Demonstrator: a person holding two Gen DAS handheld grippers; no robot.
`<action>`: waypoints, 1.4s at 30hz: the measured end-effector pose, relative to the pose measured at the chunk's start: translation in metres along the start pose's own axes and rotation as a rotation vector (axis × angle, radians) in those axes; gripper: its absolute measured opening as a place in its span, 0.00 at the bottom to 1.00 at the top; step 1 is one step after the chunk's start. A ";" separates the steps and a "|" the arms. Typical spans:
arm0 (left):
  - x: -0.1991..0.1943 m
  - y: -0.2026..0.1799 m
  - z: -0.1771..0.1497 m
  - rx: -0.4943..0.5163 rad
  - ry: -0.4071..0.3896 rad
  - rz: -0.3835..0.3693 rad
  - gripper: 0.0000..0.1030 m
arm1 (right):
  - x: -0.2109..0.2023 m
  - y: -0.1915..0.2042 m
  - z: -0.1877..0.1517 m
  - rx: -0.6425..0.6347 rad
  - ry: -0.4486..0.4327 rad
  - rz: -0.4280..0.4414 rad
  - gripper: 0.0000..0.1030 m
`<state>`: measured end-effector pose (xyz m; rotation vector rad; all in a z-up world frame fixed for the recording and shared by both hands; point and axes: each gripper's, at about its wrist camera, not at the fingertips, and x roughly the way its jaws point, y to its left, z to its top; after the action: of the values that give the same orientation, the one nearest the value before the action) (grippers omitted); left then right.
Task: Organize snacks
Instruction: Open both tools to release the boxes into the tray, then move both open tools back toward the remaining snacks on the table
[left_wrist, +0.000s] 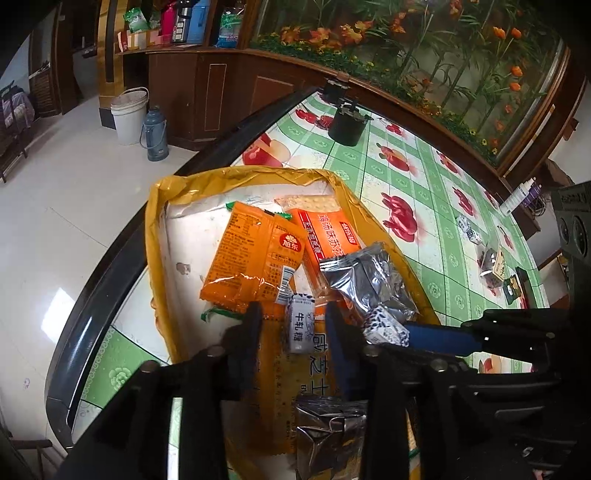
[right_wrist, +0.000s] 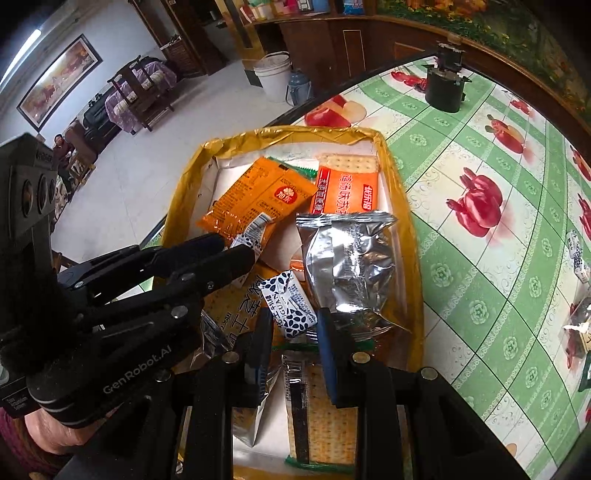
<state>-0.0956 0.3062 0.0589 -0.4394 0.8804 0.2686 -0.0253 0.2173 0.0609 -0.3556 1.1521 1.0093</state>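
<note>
A: The desk (left_wrist: 424, 173) is carrying a yellow-rimmed tray (left_wrist: 162, 206) at its near left edge, and the snacks are piling up inside it.

B: Contents, big to small: orange packet (left_wrist: 255, 254), silver pouch (left_wrist: 369, 280), then two small nougat candies.

A: The left gripper (left_wrist: 293, 325) is hovering with its fingers apart around the upright candy (left_wrist: 301, 325); whether they are touching it, I cannot tell. The right gripper (right_wrist: 293, 328) is doing the same with the spotted candy (right_wrist: 288, 308).

B: I'm judging this as the drop-off step. Next: lift clear, then go for the loose sweets (left_wrist: 467, 229) at the far right.

A: Right view is showing a cracker pack (right_wrist: 325, 402) at the near end of the tray; left view is showing mostly gripper there. Only the left is showing a white bottle (left_wrist: 517, 195).
</note>
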 end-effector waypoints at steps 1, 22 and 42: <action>-0.002 -0.001 0.000 0.000 -0.003 0.003 0.41 | -0.002 -0.001 0.000 0.005 -0.003 0.005 0.26; -0.035 -0.019 -0.007 0.026 -0.066 0.026 0.69 | -0.040 -0.006 -0.014 0.062 -0.061 0.057 0.34; -0.034 -0.080 -0.016 0.102 -0.052 -0.023 0.70 | -0.079 -0.053 -0.052 0.176 -0.104 0.037 0.44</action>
<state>-0.0951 0.2270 0.0976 -0.3459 0.8336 0.2126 -0.0170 0.1154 0.0963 -0.1404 1.1470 0.9391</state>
